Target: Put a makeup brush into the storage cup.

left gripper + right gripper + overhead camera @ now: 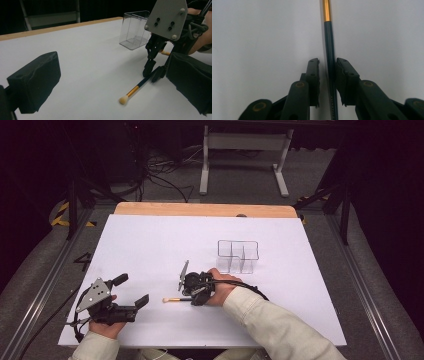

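Right gripper (327, 82) straddles the brush (329, 47) lying flat on the table (150, 245), jaws nearly pinching its handle for a lift; left gripper (134, 290) rests spread

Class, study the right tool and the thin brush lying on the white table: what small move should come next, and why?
Probably close the right tool the last bit. The dark-handled brush with a gold ferrule lies flat between its jaws, which are nearly touching it, with a thin gap on one side. Lifting should wait for a firm grip.
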A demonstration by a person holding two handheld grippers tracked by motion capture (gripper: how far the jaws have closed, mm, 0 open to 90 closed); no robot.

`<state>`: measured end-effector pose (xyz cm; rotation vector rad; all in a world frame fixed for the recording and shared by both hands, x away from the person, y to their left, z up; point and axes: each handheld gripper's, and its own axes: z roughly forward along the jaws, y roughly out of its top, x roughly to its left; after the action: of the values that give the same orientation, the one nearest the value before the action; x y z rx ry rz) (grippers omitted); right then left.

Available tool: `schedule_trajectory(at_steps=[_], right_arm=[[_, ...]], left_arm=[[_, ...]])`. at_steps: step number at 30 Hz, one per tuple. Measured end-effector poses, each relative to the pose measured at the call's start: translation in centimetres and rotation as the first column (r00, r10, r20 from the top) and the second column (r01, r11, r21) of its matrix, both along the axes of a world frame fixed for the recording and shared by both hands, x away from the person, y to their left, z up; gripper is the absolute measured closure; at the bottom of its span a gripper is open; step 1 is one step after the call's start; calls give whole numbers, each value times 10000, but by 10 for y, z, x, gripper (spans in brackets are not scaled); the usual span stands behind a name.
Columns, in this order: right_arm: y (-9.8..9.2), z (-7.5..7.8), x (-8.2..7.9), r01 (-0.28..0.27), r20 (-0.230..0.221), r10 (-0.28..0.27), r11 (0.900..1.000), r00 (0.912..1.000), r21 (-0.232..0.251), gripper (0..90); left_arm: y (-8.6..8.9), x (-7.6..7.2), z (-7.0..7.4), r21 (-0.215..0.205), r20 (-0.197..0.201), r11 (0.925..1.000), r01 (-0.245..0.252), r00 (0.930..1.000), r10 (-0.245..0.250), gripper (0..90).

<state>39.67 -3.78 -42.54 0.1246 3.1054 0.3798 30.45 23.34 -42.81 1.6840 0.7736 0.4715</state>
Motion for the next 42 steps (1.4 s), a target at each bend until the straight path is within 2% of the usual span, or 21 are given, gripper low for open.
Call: schedule_trajectory(at_steps=[11, 23, 27, 34, 42], right_arm=[[1, 0, -2, -122, -81, 121, 9999, 9999, -114, 828], [2, 1, -2, -28, 4, 28, 9998, 10000, -207, 837], [-1, 8, -2, 27, 93, -28, 9999, 10000, 147, 837], [-10, 28, -3, 319, 327, -340, 9975, 9989, 625, 838], [-26, 57, -9, 426, 801, -571, 9841, 9951, 1724, 837]], left_arm=[[0, 0, 0, 3, -8, 10000, -5, 10000, 5, 4], [0, 0, 0, 17, -8, 10000, -19, 10000, 19, 4], [0, 0, 0, 11, 9, 10000, -35, 10000, 35, 4], [0, 1, 0, -54, 42, 10000, -66, 10000, 66, 4], [-1, 3, -1, -73, 36, 9999, -79, 10000, 80, 4]])
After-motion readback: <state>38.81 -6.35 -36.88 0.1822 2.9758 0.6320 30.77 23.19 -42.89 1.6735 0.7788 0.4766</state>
